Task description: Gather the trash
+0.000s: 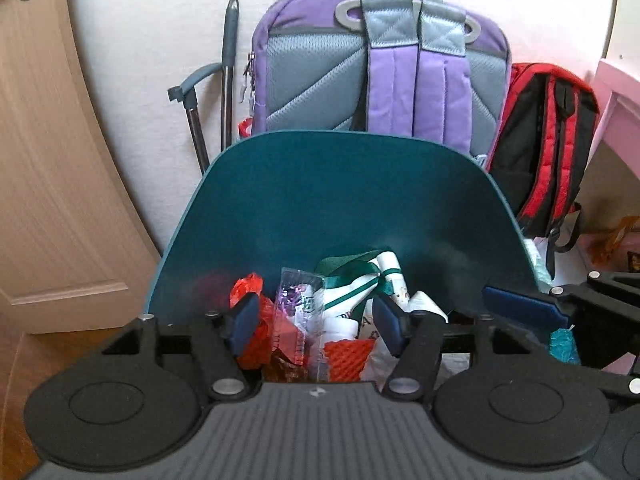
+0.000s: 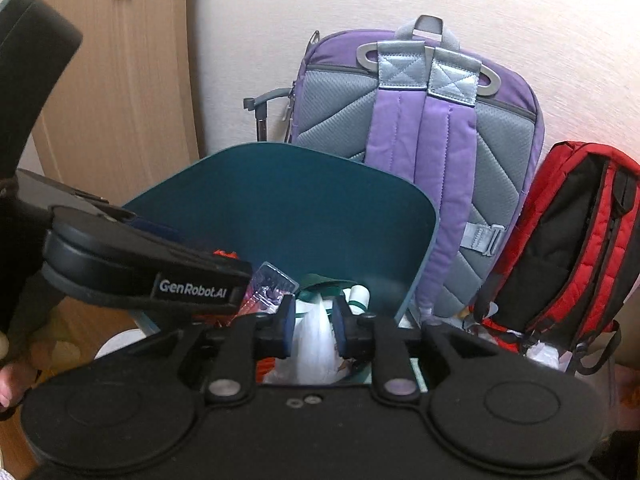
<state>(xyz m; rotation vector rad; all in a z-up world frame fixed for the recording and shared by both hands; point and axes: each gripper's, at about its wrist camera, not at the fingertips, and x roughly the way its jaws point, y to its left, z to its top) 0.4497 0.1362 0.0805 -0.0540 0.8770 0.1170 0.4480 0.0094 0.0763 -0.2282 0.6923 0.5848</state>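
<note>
So both claws are parked right over the teal bin [image 1: 320,200], which stands against the wall with its lid tipped up behind it and a purple backpack [image 1: 380,64] and a red backpack [image 1: 548,148] leaning just behind. The trash is already inside: red netting, a clear purple-printed wrapper [image 1: 298,304], a green and white carton [image 1: 352,292], a white plastic bag [image 2: 316,340].

Biggest worry, I'd say, is the bin itself. Two rigs crowded over one opening, and a bump on the rim or that raised lid could shove or tip it and spill the lot on the floor.

Next, the rigs hitting each other. From the right wrist view the left claw's body sits just beside the right one, nearly overlapping, so a careless pull-out could knock them together.

Smaller stuff: the right claw [image 2: 314,324] is open only narrowly with the white bag poking up between its pads. Can't tell if it's touching, but if it snags, lifting away could drag the bag back out. The left claw [image 1: 316,320] is about half open, holding nothing, straddling the wrapper and red netting [image 1: 256,320], which could catch on a pad the same way.
</note>
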